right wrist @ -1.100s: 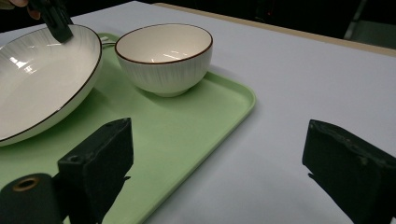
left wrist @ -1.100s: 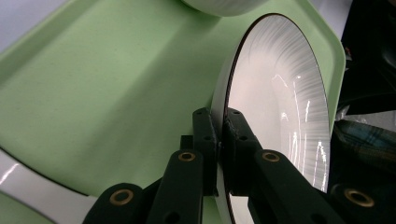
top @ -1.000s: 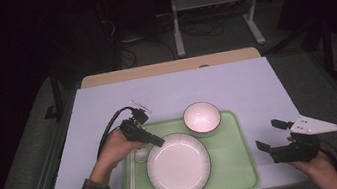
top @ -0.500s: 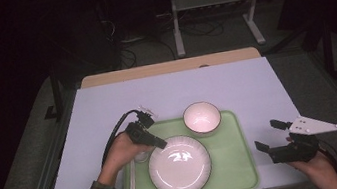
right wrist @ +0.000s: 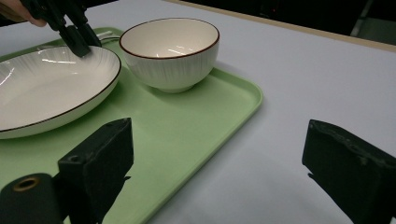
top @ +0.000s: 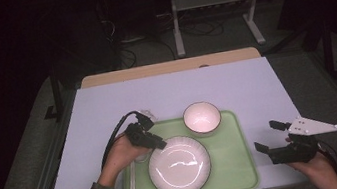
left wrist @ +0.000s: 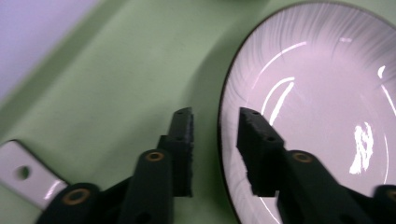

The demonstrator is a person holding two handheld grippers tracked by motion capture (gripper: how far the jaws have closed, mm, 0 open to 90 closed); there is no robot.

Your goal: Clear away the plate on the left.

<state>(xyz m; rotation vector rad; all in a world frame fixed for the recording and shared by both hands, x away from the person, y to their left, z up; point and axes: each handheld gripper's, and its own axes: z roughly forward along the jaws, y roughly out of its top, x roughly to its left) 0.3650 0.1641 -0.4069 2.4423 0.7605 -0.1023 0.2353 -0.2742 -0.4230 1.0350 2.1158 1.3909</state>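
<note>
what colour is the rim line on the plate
Dark brown, a thin line around the white plate; clearest in the right gripper view.

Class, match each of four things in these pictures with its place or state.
Things:
1 plate
2 bowl
3 tray
4 right gripper

Places or states:
A green, lying on the white table
B open, holding nothing, off the tray's right edge
C at the tray's far edge
D rim between the left gripper's parted jaws

Pairs: 1-D, 2-C, 3-A, 4-B
</note>
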